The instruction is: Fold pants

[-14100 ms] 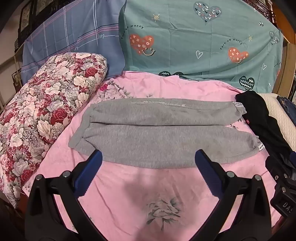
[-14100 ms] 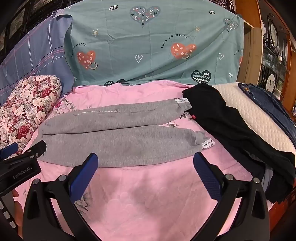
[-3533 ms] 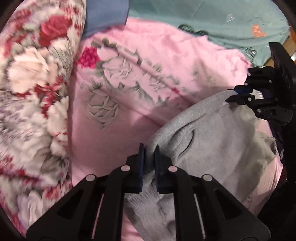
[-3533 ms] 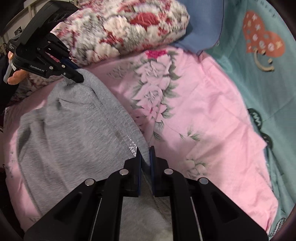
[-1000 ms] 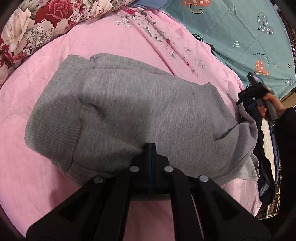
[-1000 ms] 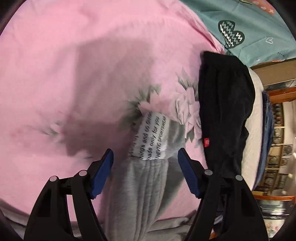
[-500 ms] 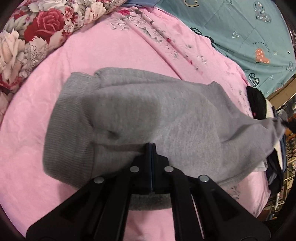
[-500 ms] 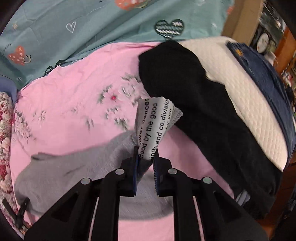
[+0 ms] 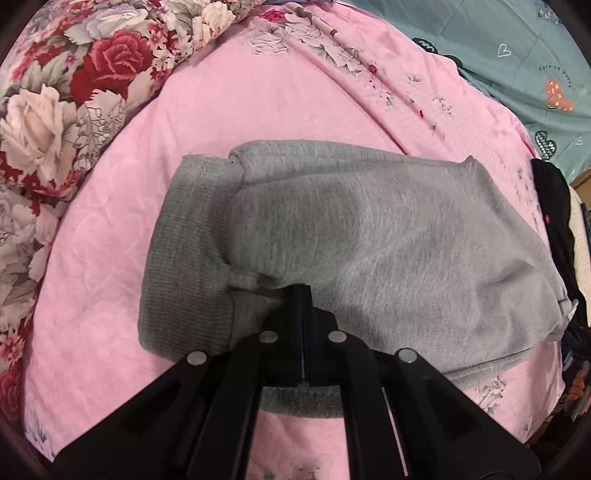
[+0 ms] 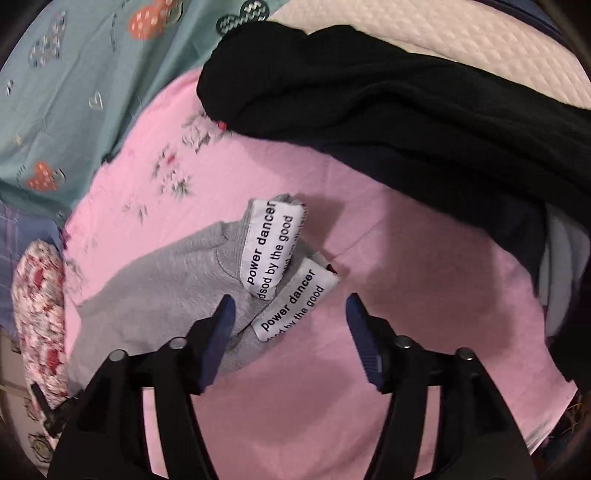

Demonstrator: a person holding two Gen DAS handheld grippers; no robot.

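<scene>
Grey pants [image 9: 369, 236] lying on pink bed sheet [image 9: 221, 92], legs stacked, left gripper [image 9: 302, 295] clamped on near waistband edge, right gripper [image 10: 288, 317] with jaws apart over labelled cuffs [image 10: 271, 251]; lengthwise fold apparently done, crosswise folds remaining.

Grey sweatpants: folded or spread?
Folded. The grey sweatpants lie doubled on the pink sheet, both white cuff labels stacked together.

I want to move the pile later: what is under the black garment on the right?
The black knit garment lies partly on the pink floral bedsheet and partly over a cream quilted cushion. Whatever else it covers is hidden.
</scene>
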